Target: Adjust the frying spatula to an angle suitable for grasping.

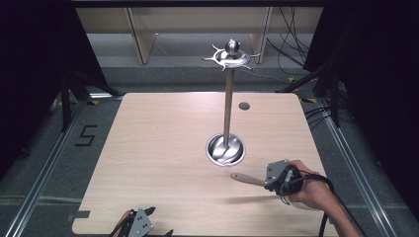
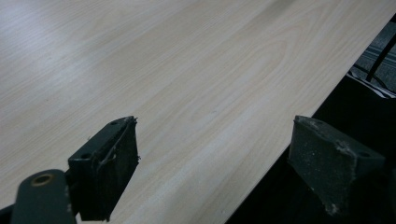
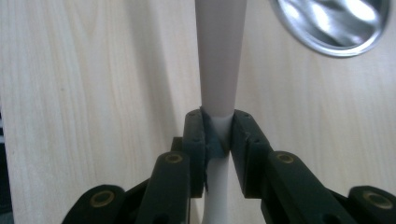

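A tall metal stand (image 1: 228,106) rises from a shiny round base (image 1: 225,149) near the table's middle, with a crown of hooks (image 1: 231,57) at its top. My right gripper (image 1: 267,182) is to the right of and nearer than the base, shut on a pale beige handle (image 1: 247,179) that points left, just above the table. In the right gripper view the jaws (image 3: 218,135) pinch the handle (image 3: 220,56) at its narrow neck, with the base (image 3: 331,23) at the upper right. My left gripper (image 1: 159,220) is at the table's near edge, open, with nothing between its jaws (image 2: 215,158).
The light wooden table (image 1: 163,148) has a small grey disc (image 1: 244,105) set in it behind the stand. Dark floor, cables and metal rails surround the table. The table's edge (image 2: 299,116) runs between the left gripper's jaws.
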Available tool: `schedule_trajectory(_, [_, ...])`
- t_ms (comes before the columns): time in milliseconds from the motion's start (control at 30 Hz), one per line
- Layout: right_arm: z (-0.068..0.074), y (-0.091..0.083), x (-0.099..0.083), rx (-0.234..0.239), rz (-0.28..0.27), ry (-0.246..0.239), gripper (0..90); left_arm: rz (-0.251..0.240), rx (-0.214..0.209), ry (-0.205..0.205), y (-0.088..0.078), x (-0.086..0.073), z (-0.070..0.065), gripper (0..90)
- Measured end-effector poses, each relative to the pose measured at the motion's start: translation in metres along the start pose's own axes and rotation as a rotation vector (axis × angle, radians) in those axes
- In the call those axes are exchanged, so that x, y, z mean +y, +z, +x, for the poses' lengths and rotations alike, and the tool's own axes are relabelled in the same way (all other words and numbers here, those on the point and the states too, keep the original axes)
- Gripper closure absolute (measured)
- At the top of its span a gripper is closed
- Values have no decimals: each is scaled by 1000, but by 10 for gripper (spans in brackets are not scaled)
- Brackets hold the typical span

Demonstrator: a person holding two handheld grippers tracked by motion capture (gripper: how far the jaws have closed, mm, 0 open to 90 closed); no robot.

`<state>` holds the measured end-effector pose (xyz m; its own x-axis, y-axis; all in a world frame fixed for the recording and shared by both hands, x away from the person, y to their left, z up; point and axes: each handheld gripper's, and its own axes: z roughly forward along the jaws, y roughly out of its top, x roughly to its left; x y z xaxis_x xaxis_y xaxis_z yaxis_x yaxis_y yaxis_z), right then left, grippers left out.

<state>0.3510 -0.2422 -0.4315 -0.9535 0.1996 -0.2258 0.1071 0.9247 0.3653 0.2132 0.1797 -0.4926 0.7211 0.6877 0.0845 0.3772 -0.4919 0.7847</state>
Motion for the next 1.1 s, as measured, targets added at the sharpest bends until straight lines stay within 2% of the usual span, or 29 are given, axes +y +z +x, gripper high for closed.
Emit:
schedule_trajectory(33, [-1,-4,-1,-4,-11,19,773,5,-5,-1,0,0,0,151])
schedule_trajectory(67, [-3,-7,-2,-13,-31,16,773,-6,14,4,1,0,0,150])
schedule_trajectory(100, [-3,-11,-4,-31,-39,53,773,-9,17,7,1,0,0,151])
schedule_trajectory(133, [-5,-13,-5,-47,-64,33,773,4,-5,2,0,0,1,151])
schedule_trajectory(200, [-7,-19,-7,-49,-90,72,773,3,-3,6,0,0,1,151])
schedule_trajectory(367, [-11,-31,-13,-76,-168,129,773,-2,1,-2,0,0,0,151])
schedule_trajectory(433, [-12,-35,-15,-100,-198,159,773,-9,17,8,1,0,0,151])
schedule_trajectory(467, [-13,-37,-16,-97,-213,170,773,4,1,2,0,0,1,151])
schedule_trajectory(533, [-16,-40,-18,-116,-255,181,773,2,-4,28,-1,1,2,151])
schedule_trajectory(567, [-17,-41,-19,-119,-271,183,773,1,-7,-12,0,0,0,151])
schedule_trajectory(600, [-17,-43,-19,-106,-271,210,773,1,-10,-12,0,0,0,151])
schedule_trajectory(667, [-18,-45,-19,-115,-295,220,773,-4,14,27,1,0,2,151])
schedule_trajectory(700, [-20,-46,-19,-124,-312,204,774,3,-3,-2,0,0,1,151])
schedule_trajectory(733, [-20,-48,-19,-120,-318,235,773,-1,-9,-13,0,0,0,151])
schedule_trajectory(767, [-21,-49,-19,-123,-333,238,774,2,-7,-9,0,0,0,151])
schedule_trajectory(833, [-23,-53,-19,-135,-364,253,774,-3,-3,36,0,1,3,151])
schedule_trajectory(867, [-24,-55,-20,-140,-379,253,773,3,-7,-10,0,0,0,151])
schedule_trajectory(900, [-24,-57,-19,-141,-394,261,774,1,-7,15,0,0,2,151])
schedule_trajectory(933, [-25,-59,-19,-143,-414,250,774,1,-8,-13,0,0,0,151])
schedule_trajectory(1100, [-29,-65,-17,-143,-500,282,774,5,-8,-5,0,0,0,150])
